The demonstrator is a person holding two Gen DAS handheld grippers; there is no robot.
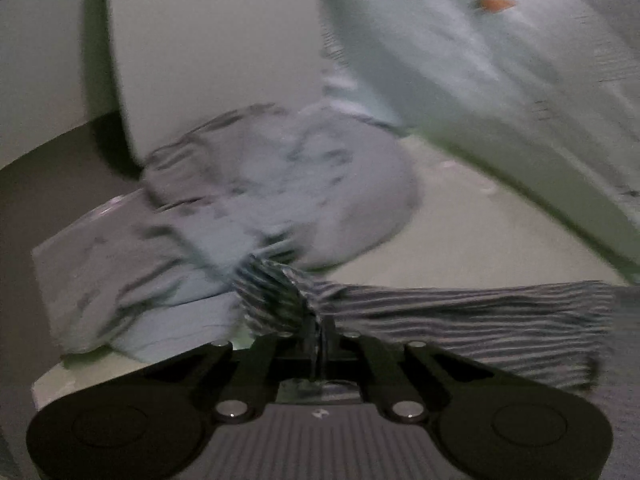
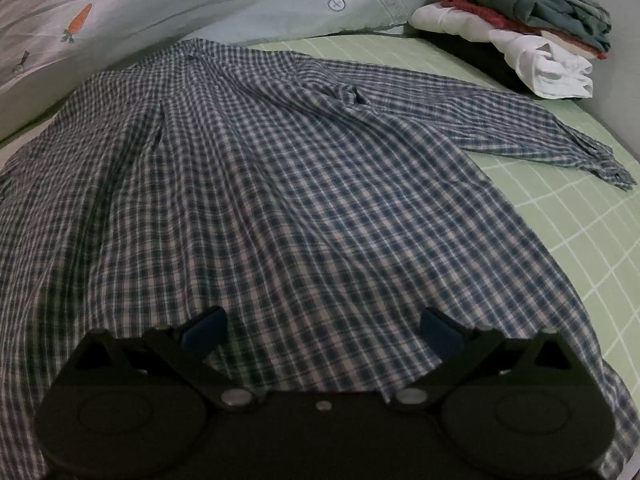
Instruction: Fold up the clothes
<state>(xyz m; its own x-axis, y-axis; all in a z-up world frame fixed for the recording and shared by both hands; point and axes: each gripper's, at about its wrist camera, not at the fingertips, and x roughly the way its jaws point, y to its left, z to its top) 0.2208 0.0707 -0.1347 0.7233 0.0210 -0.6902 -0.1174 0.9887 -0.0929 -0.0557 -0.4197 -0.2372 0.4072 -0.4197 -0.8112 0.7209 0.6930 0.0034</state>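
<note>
Checked shirt (image 2: 280, 184): thin woven cloth, matt. Bedsheet (image 2: 580, 216): smooth cloth. Grippers (image 2: 322, 330): matt blk plastic, shiny metal pins.

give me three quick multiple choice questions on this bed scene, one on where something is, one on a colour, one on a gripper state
1. Where is the pile of folded clothes?
A. at the bed's far right edge
B. on top of the checked shirt
C. on the floor

2. What colour is the bedsheet?
A. red with dots
B. light green with white grid lines
C. plain black

3. How does the left hand-held gripper stand?
A. wide open over bare sheet
B. out of view
C. shut on checked shirt fabric

Answers:
1 A, the pile sits beyond the checked shirt, past its sleeve.
2 B, green with white lines shows beside the shirt.
3 C, its jaws meet with bunched fabric pinched between them, while the right hand-held gripper stands open.
</note>
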